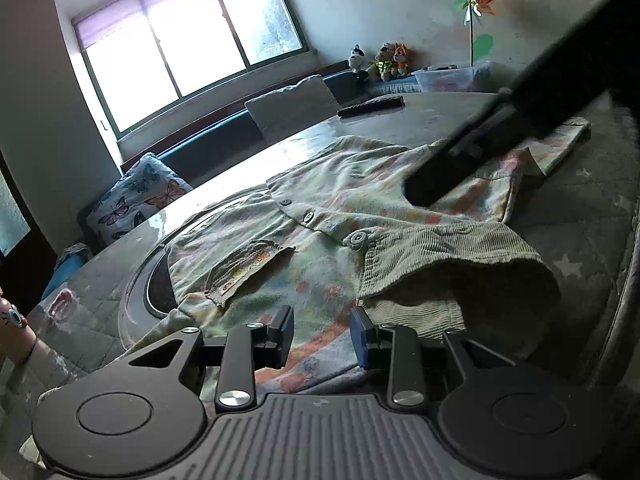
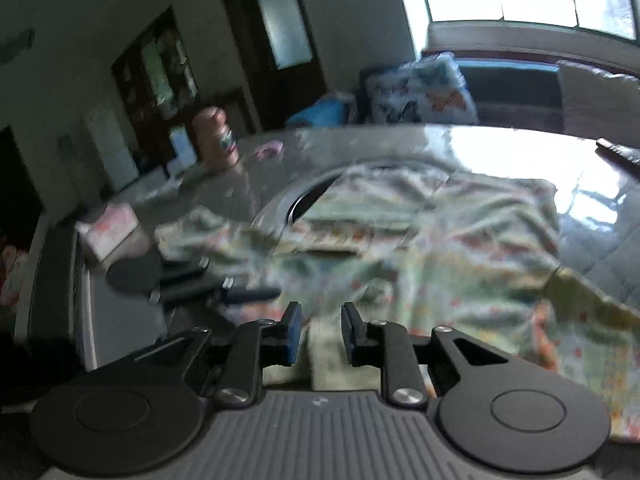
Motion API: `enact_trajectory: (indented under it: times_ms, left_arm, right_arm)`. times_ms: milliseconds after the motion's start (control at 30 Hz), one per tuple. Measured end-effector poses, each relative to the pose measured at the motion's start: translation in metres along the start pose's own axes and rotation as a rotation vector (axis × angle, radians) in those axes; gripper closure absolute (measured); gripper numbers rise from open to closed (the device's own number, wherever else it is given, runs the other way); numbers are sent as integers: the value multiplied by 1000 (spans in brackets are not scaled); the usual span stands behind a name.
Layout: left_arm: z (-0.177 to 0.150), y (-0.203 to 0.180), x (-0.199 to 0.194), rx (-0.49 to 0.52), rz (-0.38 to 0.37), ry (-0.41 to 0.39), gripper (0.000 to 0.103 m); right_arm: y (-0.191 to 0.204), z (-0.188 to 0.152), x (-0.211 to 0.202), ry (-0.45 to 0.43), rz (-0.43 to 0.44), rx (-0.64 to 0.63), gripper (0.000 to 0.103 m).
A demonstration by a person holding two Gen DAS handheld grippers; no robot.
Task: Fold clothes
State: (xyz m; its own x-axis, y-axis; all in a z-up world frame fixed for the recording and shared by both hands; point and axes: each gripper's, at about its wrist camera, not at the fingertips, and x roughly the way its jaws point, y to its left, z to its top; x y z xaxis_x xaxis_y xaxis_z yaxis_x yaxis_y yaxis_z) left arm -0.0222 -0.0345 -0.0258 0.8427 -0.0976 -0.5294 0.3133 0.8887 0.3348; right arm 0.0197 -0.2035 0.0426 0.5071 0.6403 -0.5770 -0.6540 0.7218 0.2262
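A pale floral shirt (image 1: 320,208) with a green corduroy collar (image 1: 432,248), buttons and a chest pocket (image 1: 244,268) lies spread and rumpled on the glossy table (image 1: 256,148). My left gripper (image 1: 322,336) hovers over its near hem, jaws open, with cloth only beneath them. In the left wrist view the right gripper (image 1: 460,160) is a dark blurred bar over the shirt's far side. In the right wrist view my right gripper (image 2: 322,336) stands open with a pale fold of the shirt (image 2: 460,256) rising between its fingers, pads not pressing. The left gripper (image 2: 192,280) shows blurred at the shirt's left edge.
A dark remote (image 1: 370,106) lies at the table's far side. A pink bottle (image 2: 216,136) and a pink tissue pack (image 2: 108,224) stand near the left edge. A round inset (image 1: 152,280) sits partly under the shirt. A butterfly cushion (image 1: 136,196) lies on the bench beyond.
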Motion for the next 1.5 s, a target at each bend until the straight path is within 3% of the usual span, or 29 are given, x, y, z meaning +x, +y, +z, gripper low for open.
enact_trajectory:
  times_ms: [100,233,300,400,567,667,767,833,967,1000,1200,1333,1500]
  left_arm:
    - [0,1,0,-1,3,0,66]
    - [2,7,-1,-15,8,1,58]
    - [6,11,-2,-33,8,-5,56]
    - [15,16,-4,-71,6,-28,52]
    - [34,18,1,-130,-9,-55,51]
    - [42,11,9,-140,-34,-57,51]
    - [46,-1,18,-123,-75,-45,51]
    - [46,-8,23,-112,-96,-33,46]
    - [42,-16,27,-103,-128,-14,34]
    - [41,-18,27,-100,-133,-11,31]
    - [37,-18,31,-105,-131,10,20]
    - [35,-16,34,-117,-125,20,10]
    - [33,-14,37,-126,-129,29,6]
  right_arm:
    - [-3,-3,15,25,-73,-11,81]
    - [0,-19,37,79,-85,-44,81]
    - [3,-27,40,91,-86,-55,74]
    - [2,-30,31,70,-69,-32,61]
    - [-12,-29,2,1,-94,57,56]
    - [-34,-28,-23,-56,-157,135,53]
    - [-59,-30,-40,-88,-292,176,44]
    - [-79,-32,-49,-93,-385,213,40]
    - [-126,-40,-63,-93,-553,288,18]
    - [-136,-41,-65,-93,-576,313,17]
    - [-184,-48,-62,-68,-623,378,13]
    - [-199,-51,-54,-41,-638,401,12]
    - [-212,-49,-44,-26,-649,390,4]
